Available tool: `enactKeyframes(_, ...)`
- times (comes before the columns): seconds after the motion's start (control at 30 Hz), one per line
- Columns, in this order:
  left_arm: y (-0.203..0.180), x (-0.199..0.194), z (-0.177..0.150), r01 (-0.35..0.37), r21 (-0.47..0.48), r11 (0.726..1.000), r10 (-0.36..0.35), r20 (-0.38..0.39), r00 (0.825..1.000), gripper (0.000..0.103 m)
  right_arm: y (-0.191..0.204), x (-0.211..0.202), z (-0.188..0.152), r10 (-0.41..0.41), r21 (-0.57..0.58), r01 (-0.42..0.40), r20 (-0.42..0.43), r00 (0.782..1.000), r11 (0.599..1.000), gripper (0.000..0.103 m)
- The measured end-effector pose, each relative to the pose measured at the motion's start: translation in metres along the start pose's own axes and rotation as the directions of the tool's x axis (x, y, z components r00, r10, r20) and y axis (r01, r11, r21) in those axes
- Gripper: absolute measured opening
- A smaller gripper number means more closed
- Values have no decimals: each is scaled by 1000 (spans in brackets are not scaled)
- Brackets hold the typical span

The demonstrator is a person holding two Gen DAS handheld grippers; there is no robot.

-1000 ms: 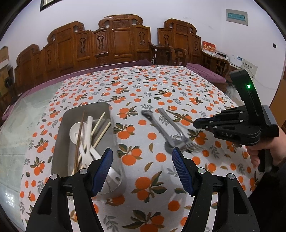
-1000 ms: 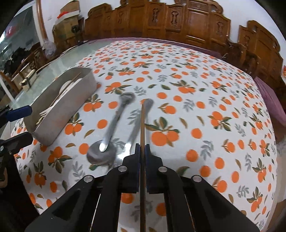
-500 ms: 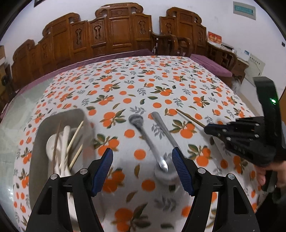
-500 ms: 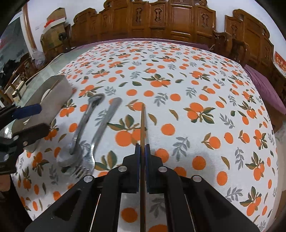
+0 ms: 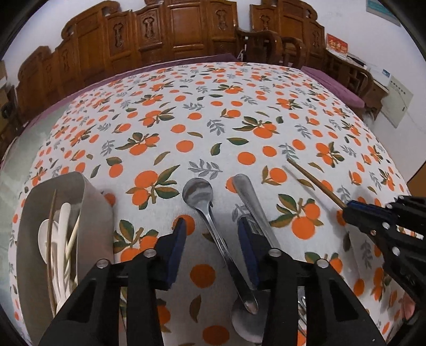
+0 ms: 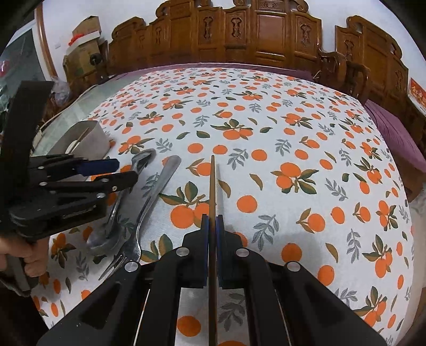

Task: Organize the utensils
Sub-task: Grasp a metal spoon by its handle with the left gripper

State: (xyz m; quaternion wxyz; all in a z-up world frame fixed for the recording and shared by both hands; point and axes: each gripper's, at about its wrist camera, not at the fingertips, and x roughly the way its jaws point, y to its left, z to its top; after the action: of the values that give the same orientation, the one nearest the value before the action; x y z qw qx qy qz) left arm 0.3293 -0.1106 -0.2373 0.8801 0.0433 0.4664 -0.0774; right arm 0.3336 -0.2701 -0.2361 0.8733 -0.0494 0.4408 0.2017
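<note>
I am working in what looks like a home dining room. The table (image 5: pixel 239 87) wears a white cloth (image 6: pixel 266 165) printed with oranges and leaves, with a purple cloth (image 6: pixel 394 127) showing under it at the far edge. Behind it stands a row of carved dark-wood chairs (image 5: pixel 186 29) with tall ornate backs, set against a plain white wall (image 5: pixel 306 10). Cardboard boxes (image 6: pixel 82 56) are stacked in the left corner of the right view. On the right of the left view I see a red card (image 5: pixel 336 46) and a white appliance (image 5: pixel 399 98). Cutlery lies on the table beside a metal tray (image 5: pixel 93 202) of spoons and chopsticks.
</note>
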Motion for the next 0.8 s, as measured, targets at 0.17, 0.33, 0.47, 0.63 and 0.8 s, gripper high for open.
enactKeyframes(0.17, 5, 8, 0, -10, -19, 1000, 10, -18, 1000, 24, 1, -1, 0, 2, -3, -2, 3, 1000, 1000, 6)
enactKeyframes(0.33, 11, 6, -2, 5, -41, 999, -6, -19, 1000, 8, 4, 0, 0, 1, -10, -1, 1, 1000, 1000, 6)
enactKeyframes(0.47, 13, 6, -4, 11, -42, 999, -12, -23, 1000, 3, 5, 3, 0, -3, -17, 3, -5, 1000, 1000, 6)
enactKeyframes(0.63, 12, 5, -6, -3, -29, 1000, 2, -17, 1000, 2, 7, 4, -1, -3, -25, 3, -8, 1000, 1000, 6)
enactKeyframes(0.8, 15, -8, -7, -2, -24, 1000, 3, 15, 1000, 2, 12, 3, 2, 4, -31, -4, -2, 1000, 999, 6)
